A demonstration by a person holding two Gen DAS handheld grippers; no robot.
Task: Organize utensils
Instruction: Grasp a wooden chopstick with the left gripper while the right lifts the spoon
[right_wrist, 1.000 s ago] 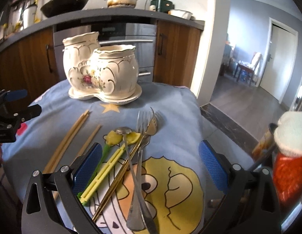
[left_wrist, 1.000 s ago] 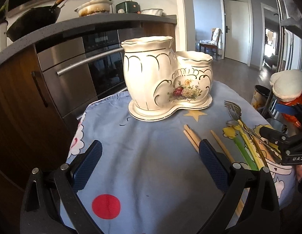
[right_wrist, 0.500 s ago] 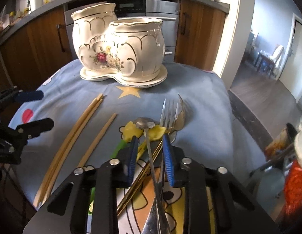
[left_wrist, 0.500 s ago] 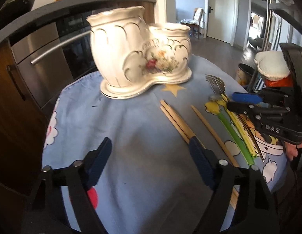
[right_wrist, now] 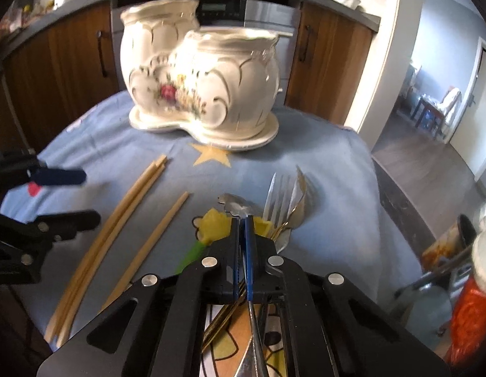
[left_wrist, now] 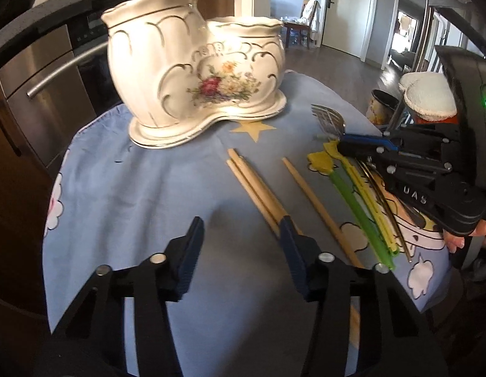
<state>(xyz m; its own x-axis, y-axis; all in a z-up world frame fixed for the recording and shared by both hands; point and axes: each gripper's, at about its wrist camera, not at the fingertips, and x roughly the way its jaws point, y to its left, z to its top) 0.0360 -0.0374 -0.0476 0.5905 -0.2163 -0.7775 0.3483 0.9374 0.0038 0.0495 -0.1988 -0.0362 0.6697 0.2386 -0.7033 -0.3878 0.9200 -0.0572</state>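
A white two-cup ceramic utensil holder with a flower print stands at the far side of the table; it also shows in the right wrist view. Wooden chopsticks lie in front of it. My right gripper is shut on the thin handle of a small metal spoon, among forks and yellow and green plastic utensils. My left gripper is open and empty, low over the cloth, its right finger beside the chopsticks.
A blue patterned cloth covers the round table. Oven and wooden cabinets stand behind it. A dark bin and a red and white object stand off the right edge.
My right gripper moved down onto the utensil pile and closed from wide open to shut on the small spoon. My left gripper moved forward and right toward the chopsticks and narrowed somewhat.
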